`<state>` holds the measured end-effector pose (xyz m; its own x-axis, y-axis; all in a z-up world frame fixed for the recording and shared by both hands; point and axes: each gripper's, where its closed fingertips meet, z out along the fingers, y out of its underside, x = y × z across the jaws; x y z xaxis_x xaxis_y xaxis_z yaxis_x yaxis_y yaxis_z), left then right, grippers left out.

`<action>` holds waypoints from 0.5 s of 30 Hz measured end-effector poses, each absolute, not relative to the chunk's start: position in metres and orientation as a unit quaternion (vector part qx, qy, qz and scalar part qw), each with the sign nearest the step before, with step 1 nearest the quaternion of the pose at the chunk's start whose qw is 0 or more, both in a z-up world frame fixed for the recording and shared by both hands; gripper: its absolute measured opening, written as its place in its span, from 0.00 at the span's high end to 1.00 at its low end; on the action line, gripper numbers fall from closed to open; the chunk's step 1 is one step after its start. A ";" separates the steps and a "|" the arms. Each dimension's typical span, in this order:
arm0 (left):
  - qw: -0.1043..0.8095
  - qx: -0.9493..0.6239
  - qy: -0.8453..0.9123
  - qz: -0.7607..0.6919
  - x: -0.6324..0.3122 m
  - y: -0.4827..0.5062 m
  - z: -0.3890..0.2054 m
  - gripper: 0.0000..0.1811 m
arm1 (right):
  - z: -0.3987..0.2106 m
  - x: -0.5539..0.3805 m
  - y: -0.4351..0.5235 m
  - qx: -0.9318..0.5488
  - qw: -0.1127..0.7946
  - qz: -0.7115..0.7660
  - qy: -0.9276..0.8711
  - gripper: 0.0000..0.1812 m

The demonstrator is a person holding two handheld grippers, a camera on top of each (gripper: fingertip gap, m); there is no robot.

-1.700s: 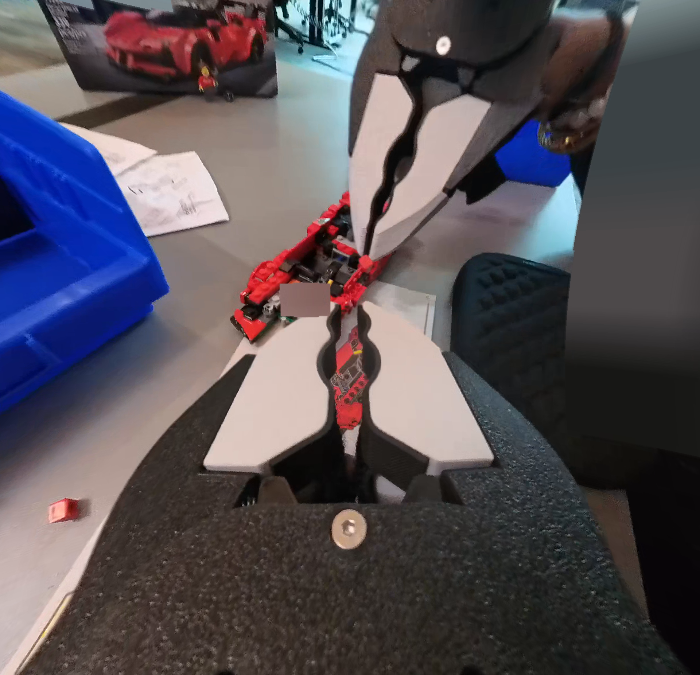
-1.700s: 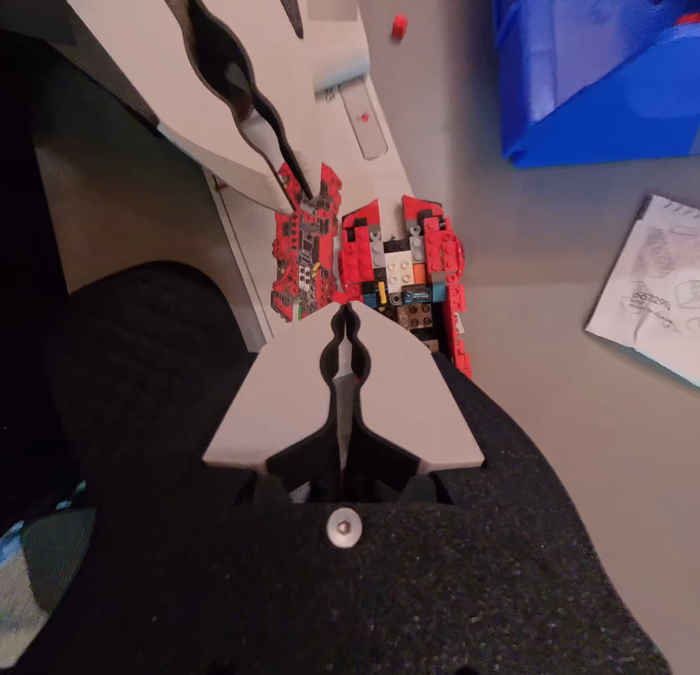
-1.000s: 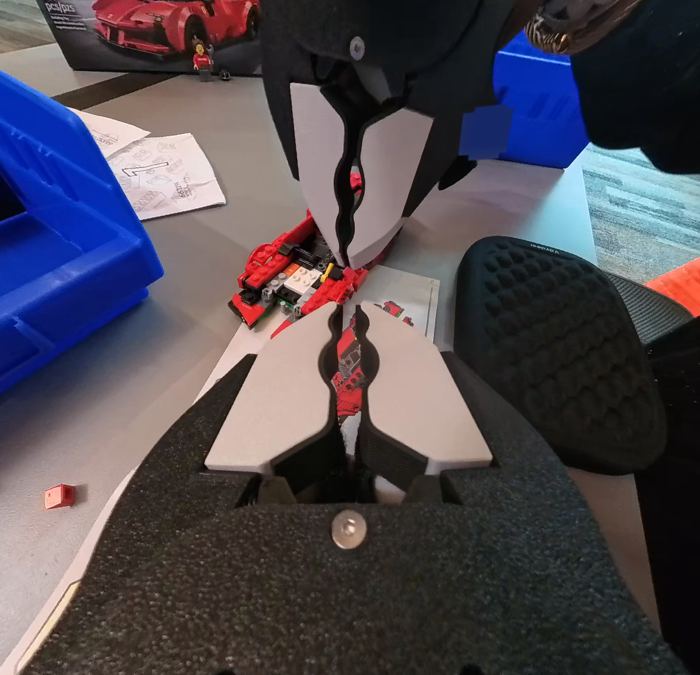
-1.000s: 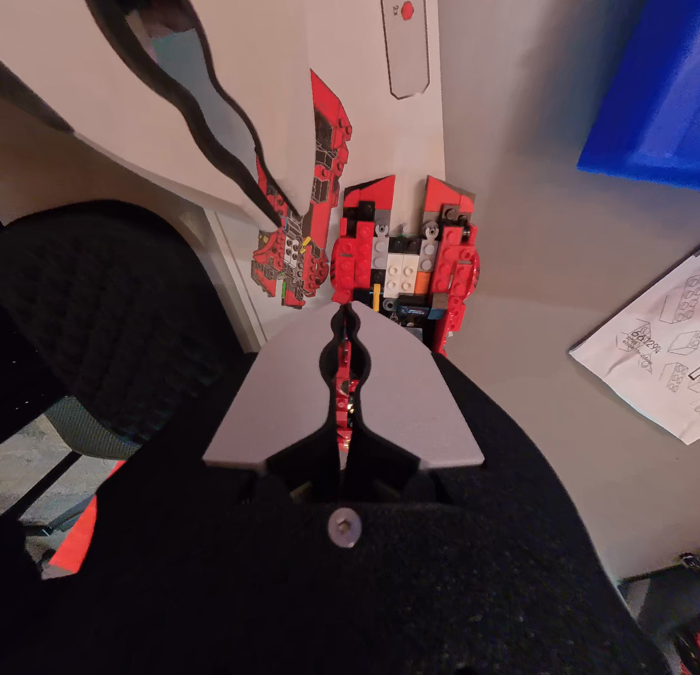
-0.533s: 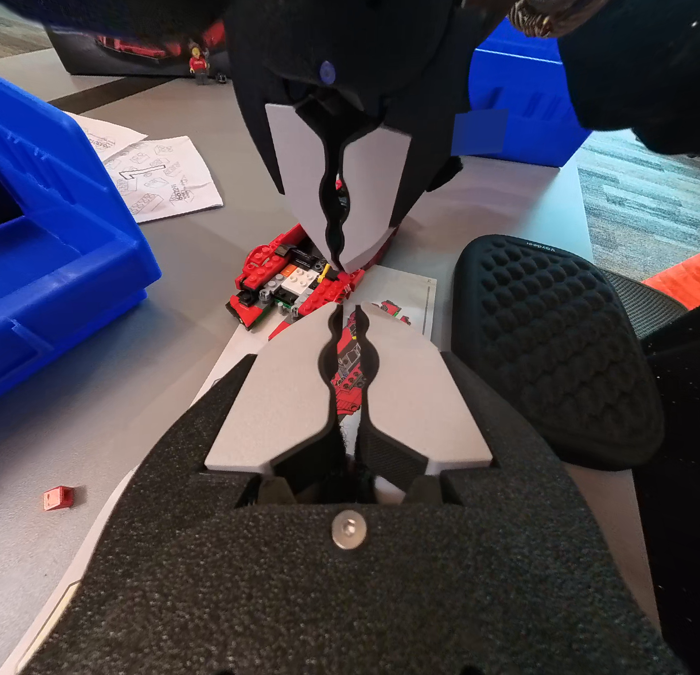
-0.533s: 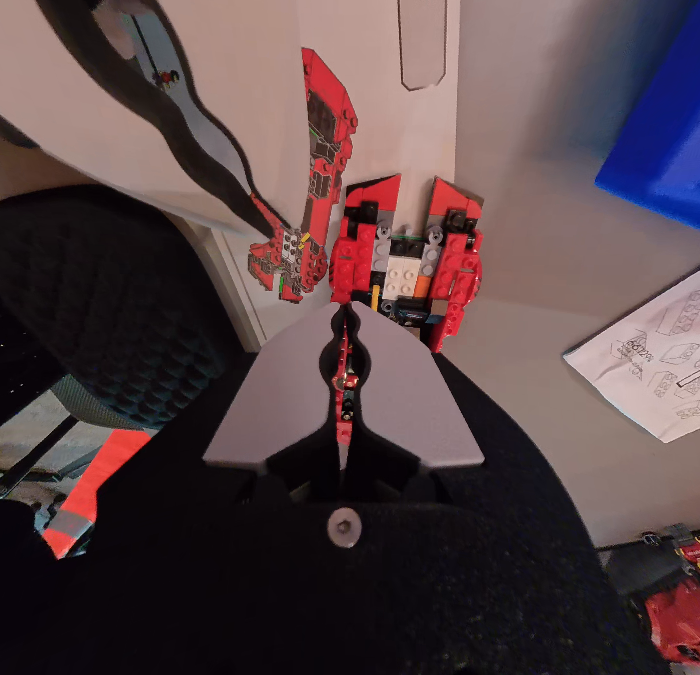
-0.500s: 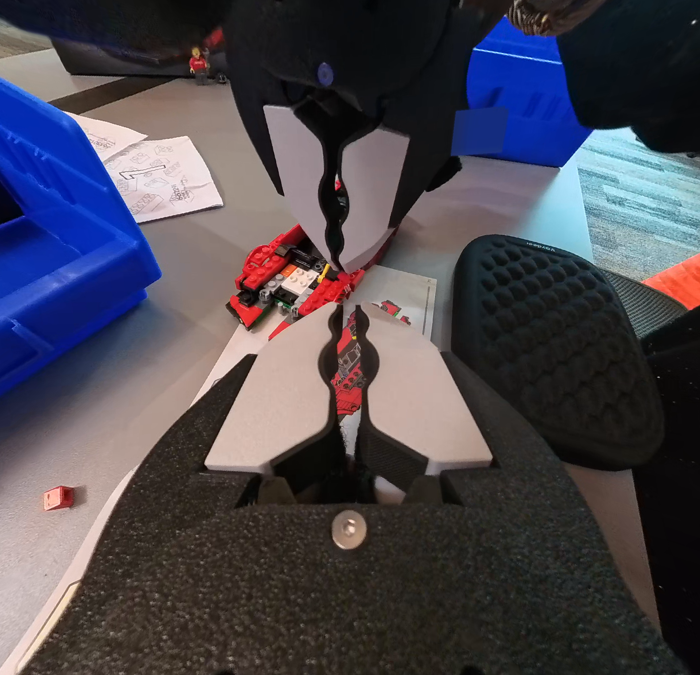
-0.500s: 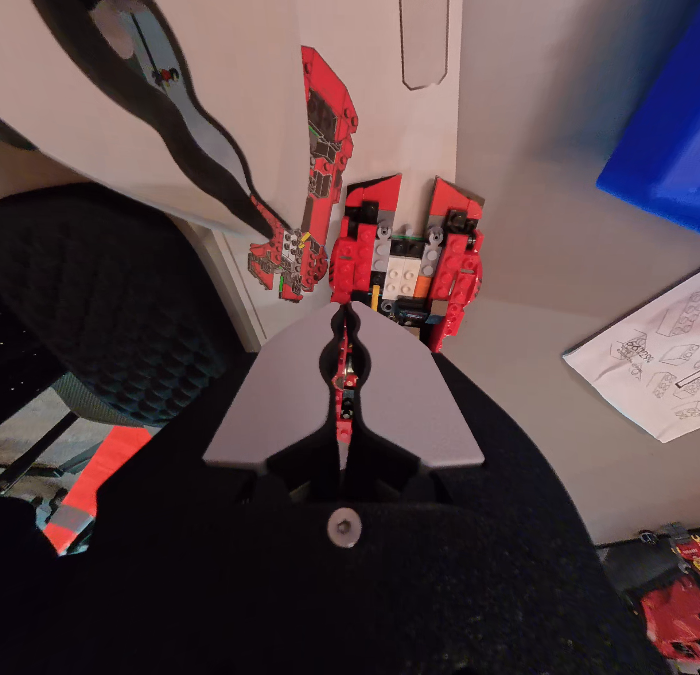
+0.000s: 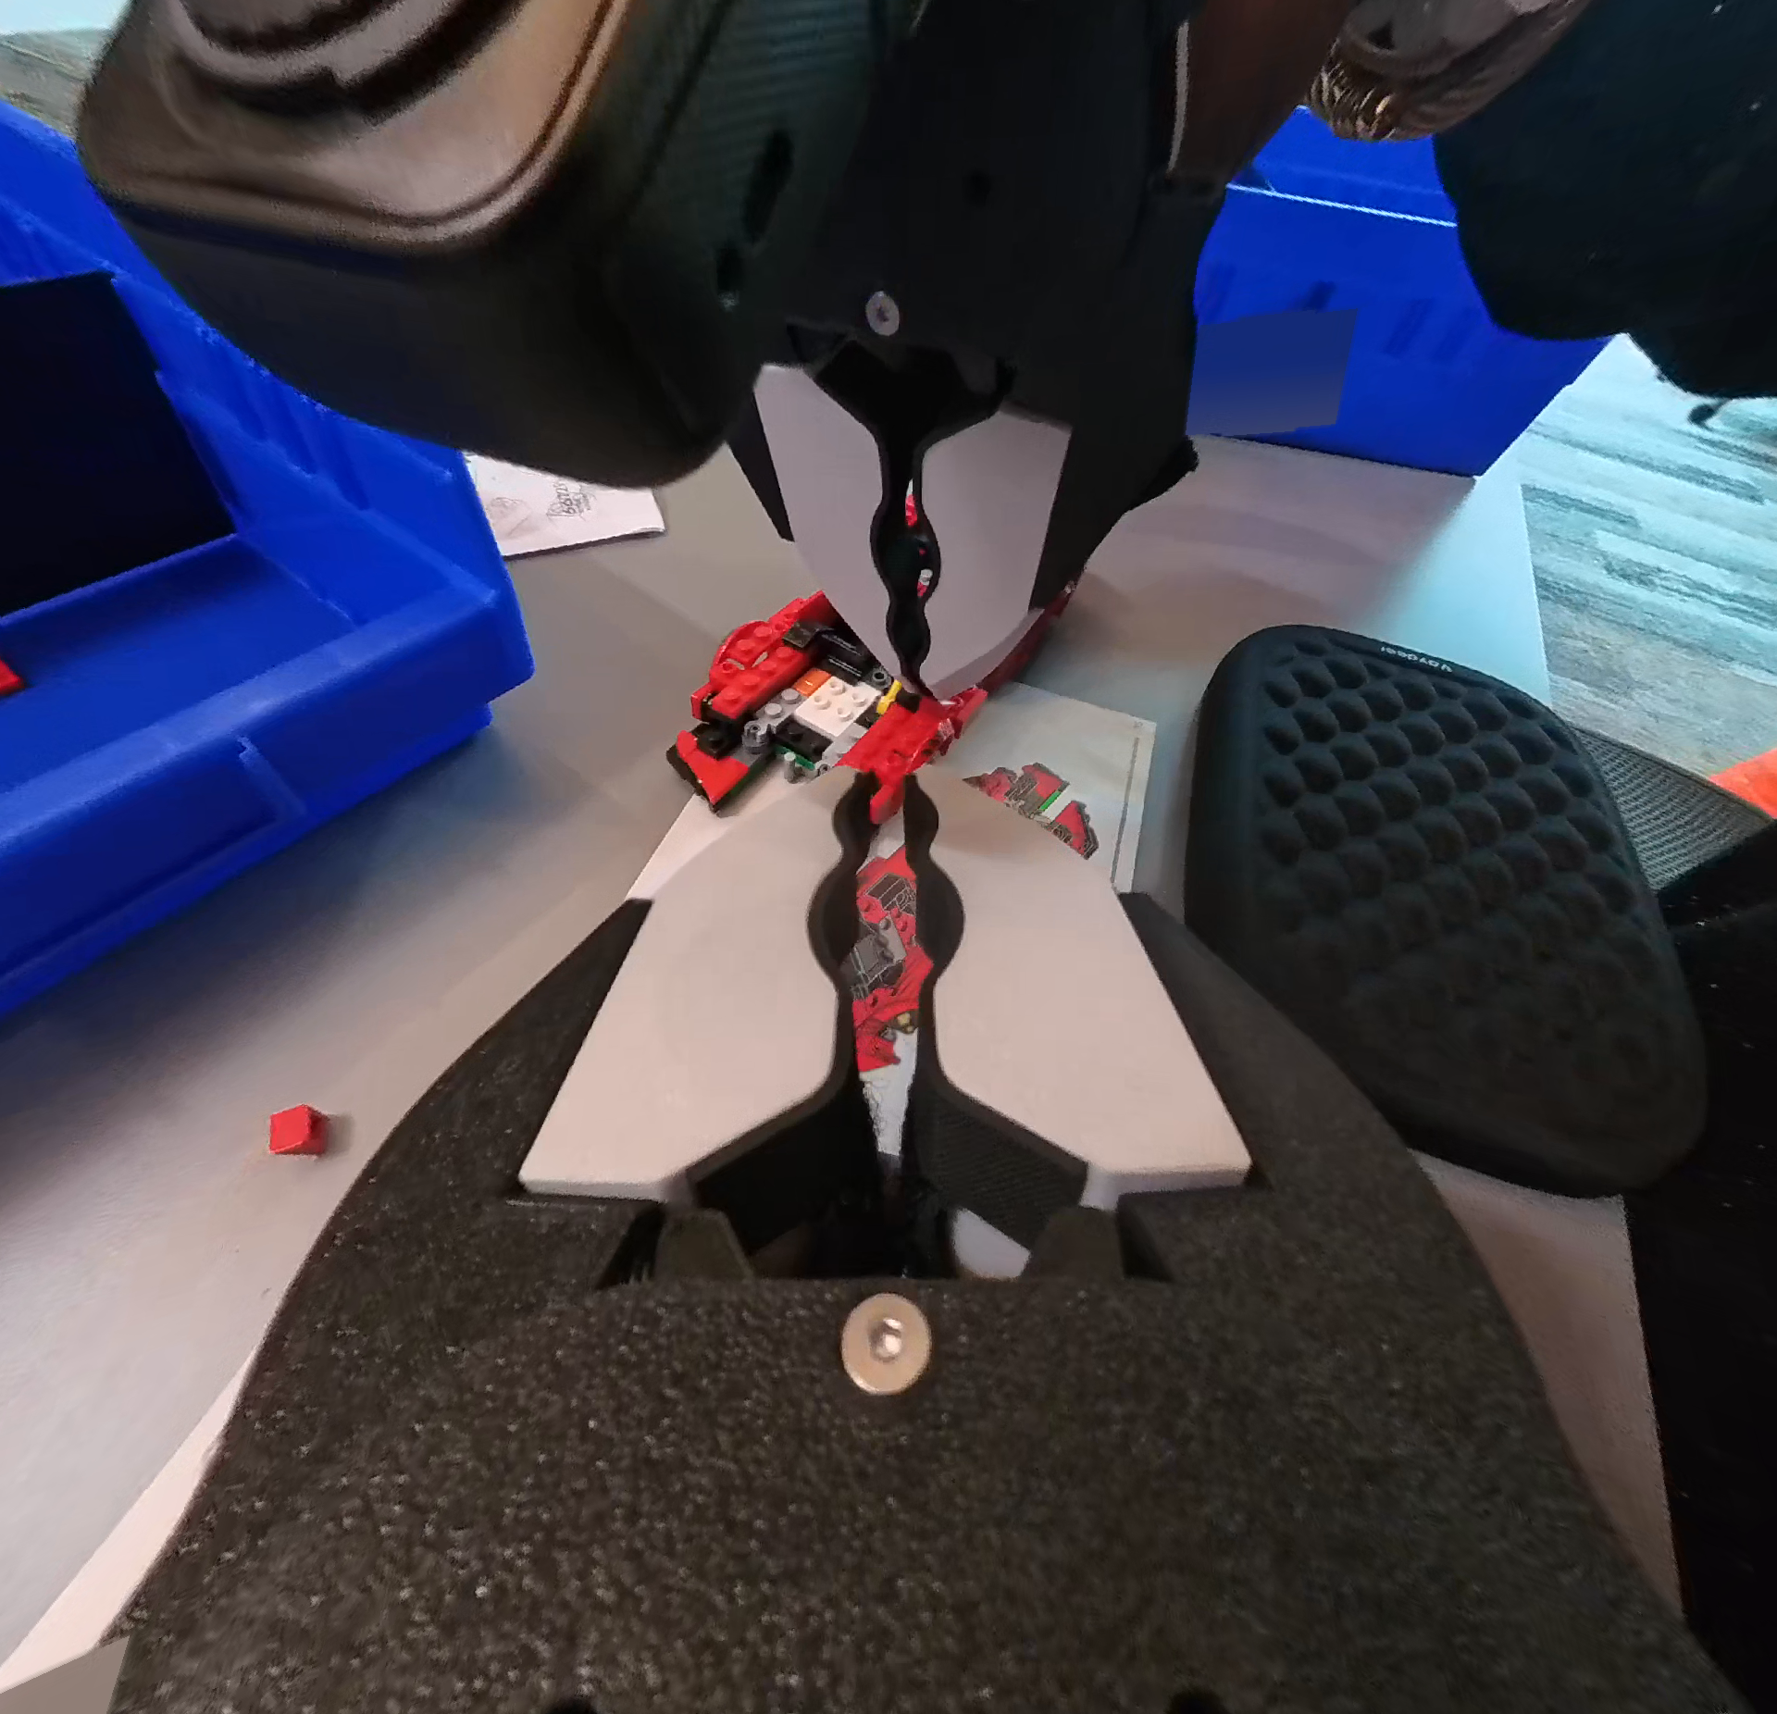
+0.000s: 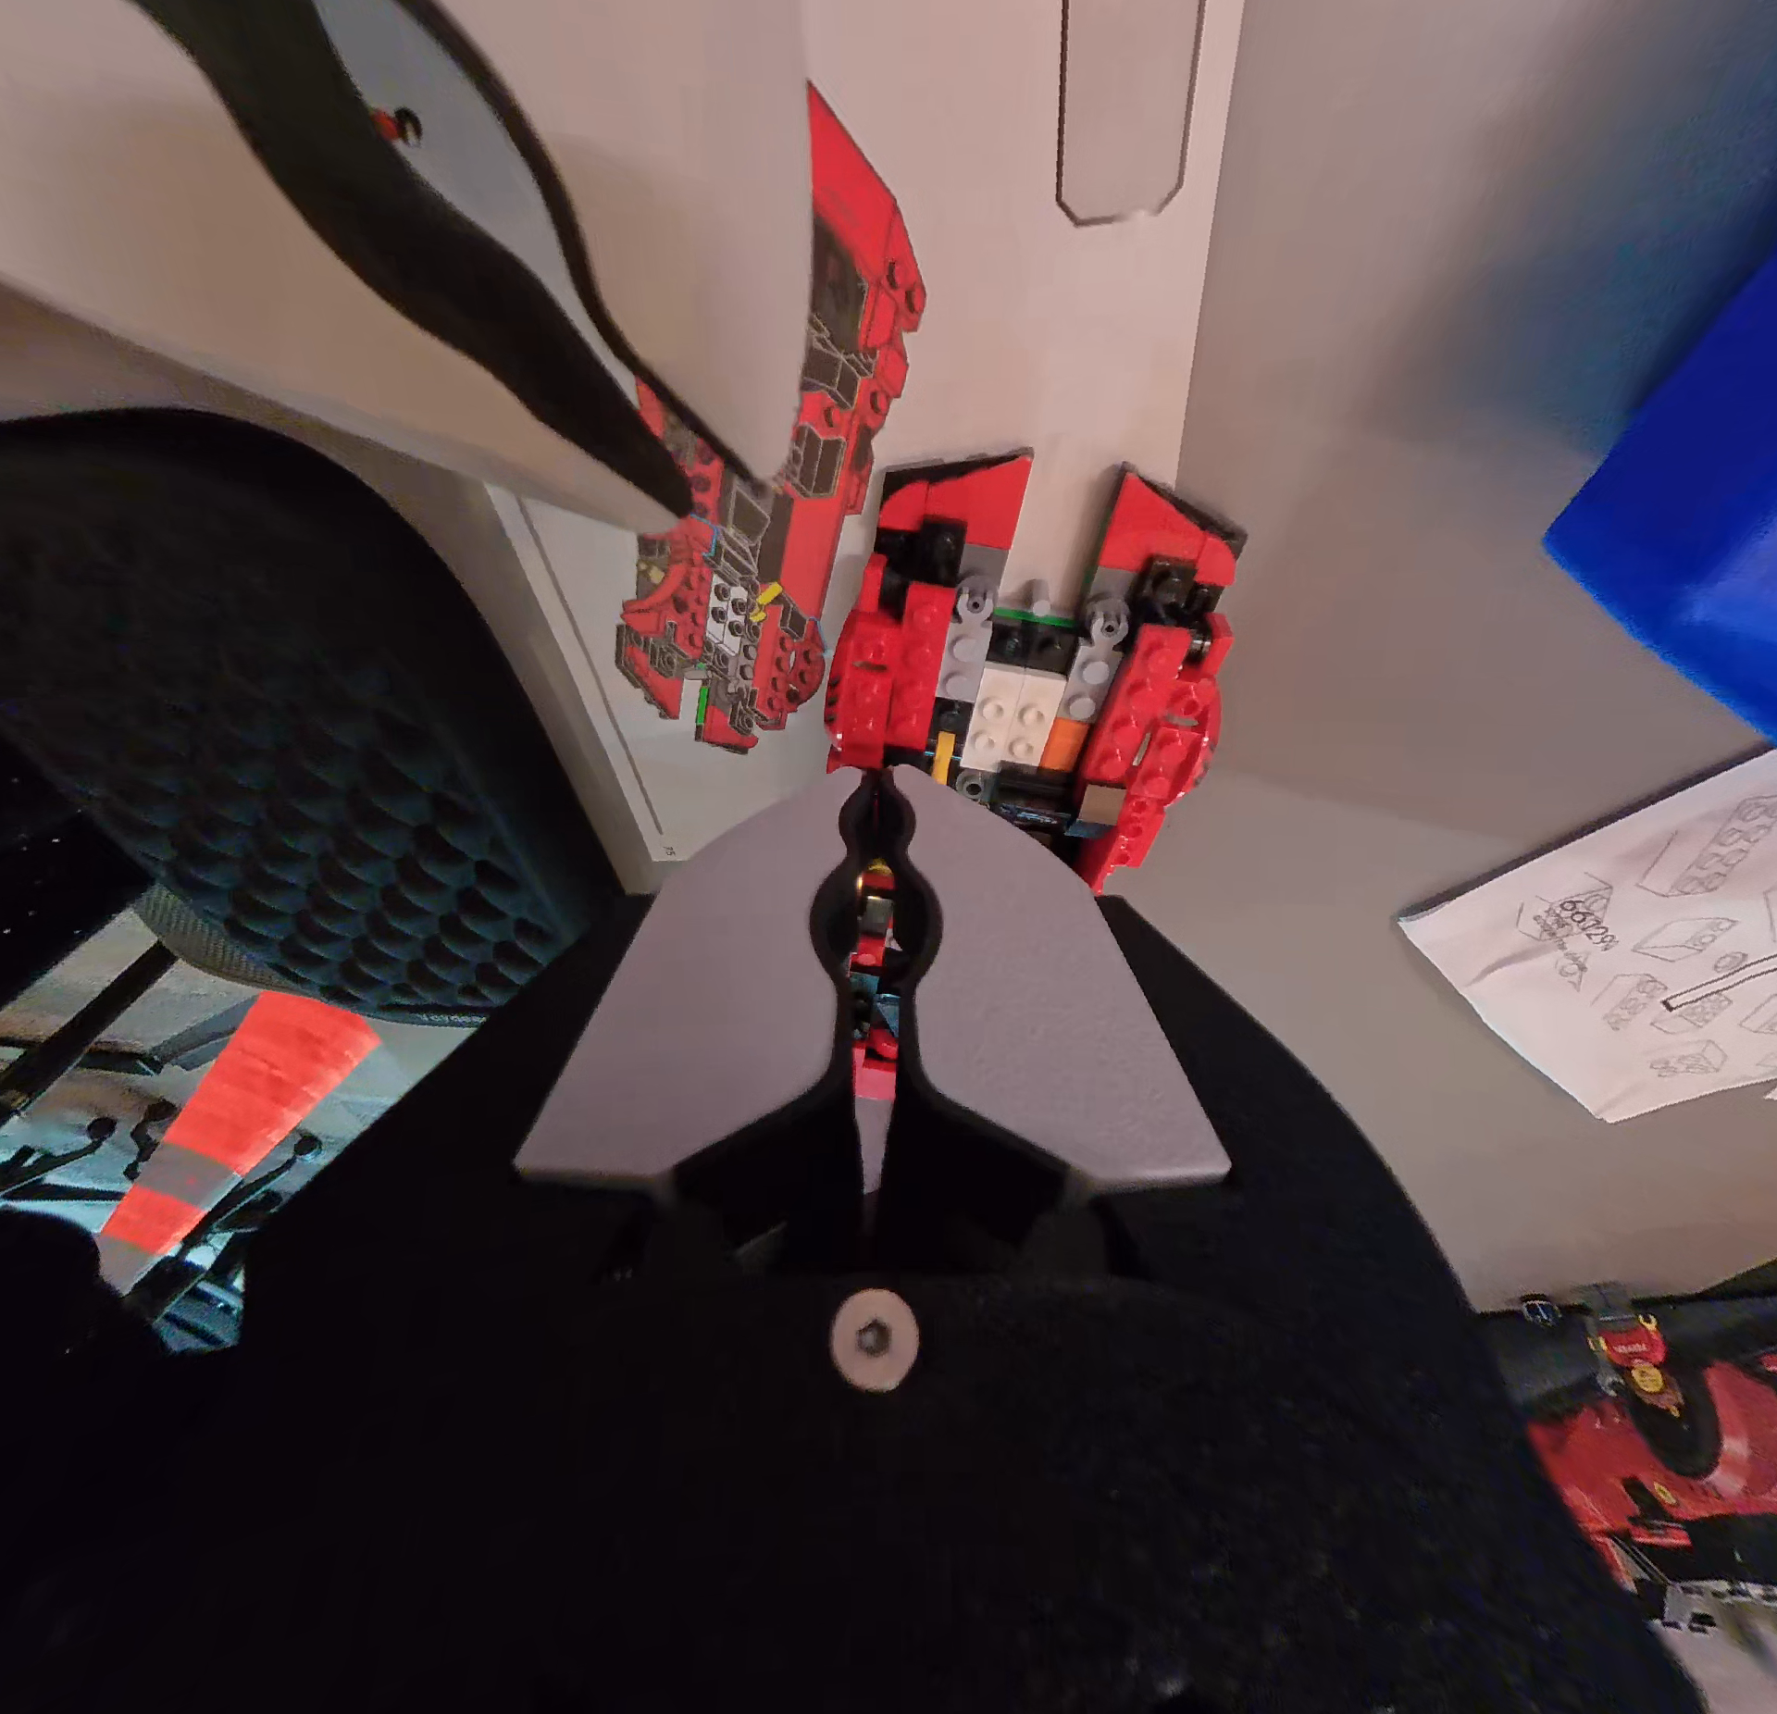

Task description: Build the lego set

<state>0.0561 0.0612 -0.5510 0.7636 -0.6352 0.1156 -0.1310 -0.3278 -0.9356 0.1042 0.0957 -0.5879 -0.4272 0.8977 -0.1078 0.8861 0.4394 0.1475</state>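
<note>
Grey worktop (image 9: 1250, 562) carries the red lego car (image 10: 1029, 668) (half-built), long axis running away from the right gripper (image 10: 880, 778), whose clenched tips press its near edge; left gripper (image 9: 889, 783) likewise clenched, empty.

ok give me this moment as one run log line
left gripper: shut, tips at car edge | right gripper: shut, tips on lego car | car on table, partly on instruction booklet

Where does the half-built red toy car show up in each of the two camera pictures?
Left wrist view: the red car lies centre, just beyond the near fingertips.
Right wrist view: the car sits centre, seen from above.
Shared landmark: the instruction booklet beside it.
</note>
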 end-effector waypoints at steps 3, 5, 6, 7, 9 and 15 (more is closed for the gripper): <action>0.529 -0.776 0.245 -0.240 0.055 0.060 -0.550 0.97 | -0.588 0.104 0.096 0.536 0.076 0.031 0.840 1.00; 0.529 -0.776 0.245 -0.240 0.055 0.060 -0.550 0.97 | -0.588 0.104 0.096 0.541 0.067 0.027 0.838 1.00; 0.529 -0.776 0.246 -0.241 0.056 0.060 -0.550 0.97 | -0.588 0.104 0.096 0.545 0.063 0.025 0.835 1.00; 0.528 -0.776 0.246 -0.241 0.056 0.060 -0.550 0.97 | -0.588 0.104 0.096 0.548 0.061 0.024 0.834 1.00; 0.528 -0.776 0.248 -0.241 0.056 0.060 -0.551 0.97 | -0.588 0.105 0.096 0.551 0.057 0.022 0.832 0.99; 0.527 -0.777 0.247 -0.241 0.056 0.060 -0.552 0.97 | -0.588 0.106 0.097 0.553 0.048 0.019 0.831 0.99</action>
